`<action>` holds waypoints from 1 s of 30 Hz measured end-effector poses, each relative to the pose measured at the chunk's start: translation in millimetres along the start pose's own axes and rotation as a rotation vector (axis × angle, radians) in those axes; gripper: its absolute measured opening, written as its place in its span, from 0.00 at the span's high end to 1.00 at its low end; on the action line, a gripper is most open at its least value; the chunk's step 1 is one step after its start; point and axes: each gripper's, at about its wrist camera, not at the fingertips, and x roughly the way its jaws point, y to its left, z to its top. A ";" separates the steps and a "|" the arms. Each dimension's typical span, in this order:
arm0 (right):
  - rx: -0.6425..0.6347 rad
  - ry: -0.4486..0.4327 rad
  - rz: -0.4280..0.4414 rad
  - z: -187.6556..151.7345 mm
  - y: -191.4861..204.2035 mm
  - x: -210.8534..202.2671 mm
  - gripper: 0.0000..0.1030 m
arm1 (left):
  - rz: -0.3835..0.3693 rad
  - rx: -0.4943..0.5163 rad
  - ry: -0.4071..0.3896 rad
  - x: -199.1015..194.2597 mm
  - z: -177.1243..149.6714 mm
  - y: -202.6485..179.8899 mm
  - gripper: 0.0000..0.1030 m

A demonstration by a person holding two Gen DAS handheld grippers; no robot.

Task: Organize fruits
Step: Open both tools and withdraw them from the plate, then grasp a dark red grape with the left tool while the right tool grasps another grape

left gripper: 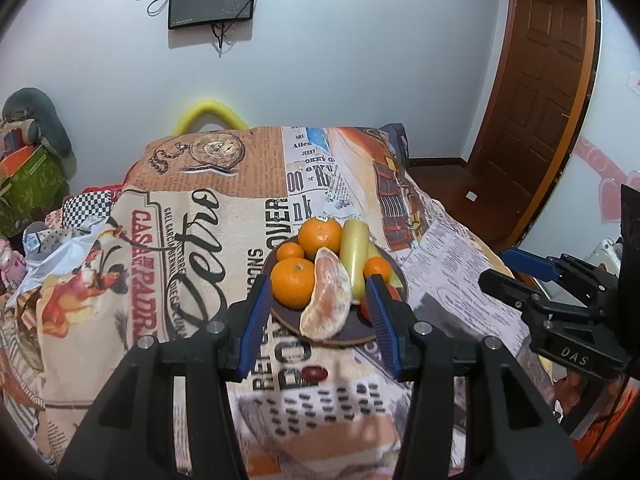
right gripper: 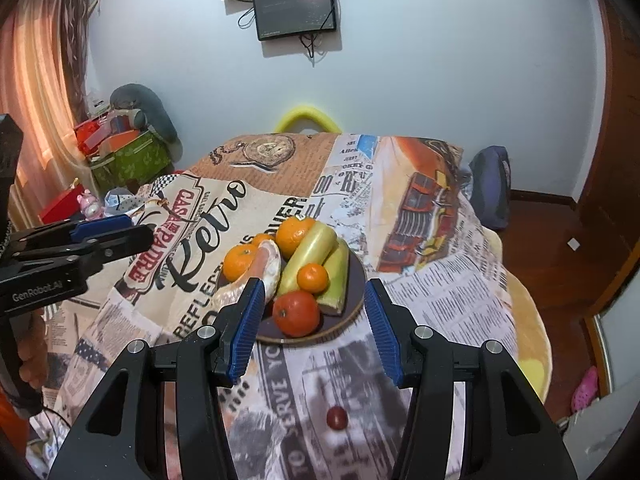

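A dark round plate (left gripper: pixel 352 332) (right gripper: pixel 354 280) on the printed tablecloth holds several oranges (left gripper: pixel 293 282) (right gripper: pixel 239 261), a peeled pomelo segment (left gripper: pixel 325 296) (right gripper: pixel 269 264), two yellow-green pieces of fruit (left gripper: pixel 354 252) (right gripper: pixel 310 253) and a red tomato (right gripper: pixel 297 313). A small dark red fruit (left gripper: pixel 314 374) (right gripper: pixel 337 417) lies on the cloth in front of the plate. My left gripper (left gripper: pixel 318 320) is open and empty above the plate's near edge. My right gripper (right gripper: pixel 312 326) is open and empty, near the tomato. Each gripper also shows in the other's view (left gripper: pixel 520 280) (right gripper: pixel 116 236).
The table (right gripper: pixel 460 300) is covered by a retro newspaper-print cloth (left gripper: pixel 200 240). Clutter and boxes (right gripper: pixel 120 152) stand at the left by a curtain. A wooden door (left gripper: pixel 536 80) is at the right. Two screens (right gripper: pixel 296 8) hang on the back wall.
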 end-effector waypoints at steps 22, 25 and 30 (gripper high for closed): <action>0.051 0.236 -0.025 -82.9 -21.7 41.5 0.53 | -0.003 -0.008 0.238 56.3 -80.7 11.8 0.50; 0.068 0.269 -0.006 -90.7 -24.8 52.2 0.53 | -0.009 -0.005 0.272 71.7 -89.7 12.5 0.50; 0.079 0.302 0.019 -98.5 -28.2 65.3 0.63 | -0.033 -0.019 0.320 93.7 -99.1 14.0 0.50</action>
